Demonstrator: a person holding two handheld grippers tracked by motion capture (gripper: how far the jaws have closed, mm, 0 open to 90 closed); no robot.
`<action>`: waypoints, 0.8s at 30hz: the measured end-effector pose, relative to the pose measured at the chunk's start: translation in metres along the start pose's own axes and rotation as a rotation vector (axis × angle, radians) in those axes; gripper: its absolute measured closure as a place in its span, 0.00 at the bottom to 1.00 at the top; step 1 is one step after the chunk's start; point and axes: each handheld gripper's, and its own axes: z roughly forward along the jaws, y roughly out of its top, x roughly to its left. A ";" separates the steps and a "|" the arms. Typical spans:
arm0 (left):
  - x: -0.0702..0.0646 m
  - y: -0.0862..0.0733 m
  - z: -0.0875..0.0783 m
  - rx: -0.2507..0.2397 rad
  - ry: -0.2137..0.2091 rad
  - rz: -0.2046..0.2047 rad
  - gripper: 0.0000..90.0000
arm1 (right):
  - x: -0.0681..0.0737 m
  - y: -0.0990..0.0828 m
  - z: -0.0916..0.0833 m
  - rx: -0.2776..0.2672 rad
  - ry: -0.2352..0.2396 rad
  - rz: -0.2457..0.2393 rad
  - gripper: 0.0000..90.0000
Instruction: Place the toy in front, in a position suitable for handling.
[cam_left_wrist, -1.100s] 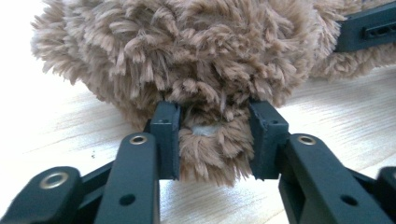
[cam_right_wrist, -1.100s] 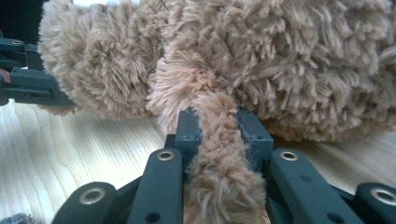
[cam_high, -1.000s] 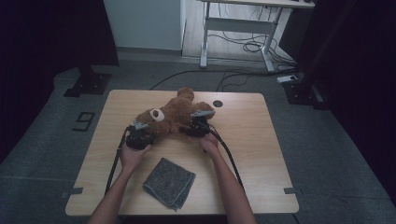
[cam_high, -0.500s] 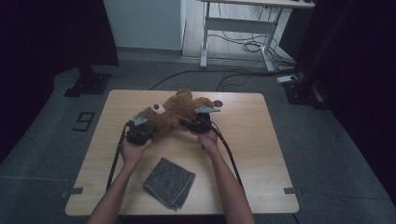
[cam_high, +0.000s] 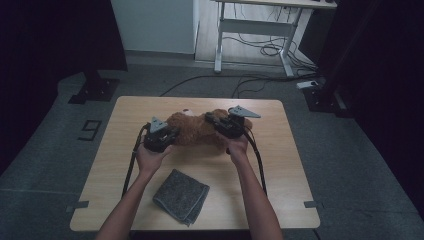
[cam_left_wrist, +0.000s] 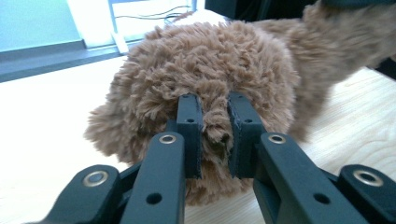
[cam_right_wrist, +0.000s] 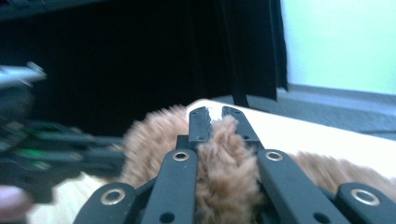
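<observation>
A brown plush toy (cam_high: 200, 131) is held between both grippers over the middle of the table (cam_high: 280, 165), toward its far edge. The left gripper (cam_left_wrist: 214, 135) is clamped on a tuft of its fur, having just been closing; the right gripper (cam_right_wrist: 219, 122) is likewise pinched on fur. A grey folded cloth (cam_high: 181, 196) lies near the near edge.

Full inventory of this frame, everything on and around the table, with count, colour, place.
plush toy: 1, brown, far middle of table, pinched at both ends
folded cloth: 1, grey, near edge of table
table: 1, light wood, centre
white desk frame: 1, white, behind table, cables on floor under it
number marking: 1, black, floor left of table
left tool: 1, black, shut on plush fur
right tool: 1, black, shut on plush fur
forearms: 2, entering from bottom
</observation>
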 end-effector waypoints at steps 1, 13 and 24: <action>-0.001 0.000 0.001 0.002 -0.004 0.004 0.86 | 0.002 0.002 -0.003 -0.012 0.010 0.001 0.92; -0.016 0.009 0.000 -0.024 -0.047 0.023 0.87 | 0.015 0.015 -0.022 -0.042 0.013 -0.037 0.93; -0.020 -0.015 0.004 0.039 -0.059 0.047 0.86 | 0.020 -0.010 -0.038 0.013 0.024 -0.044 0.92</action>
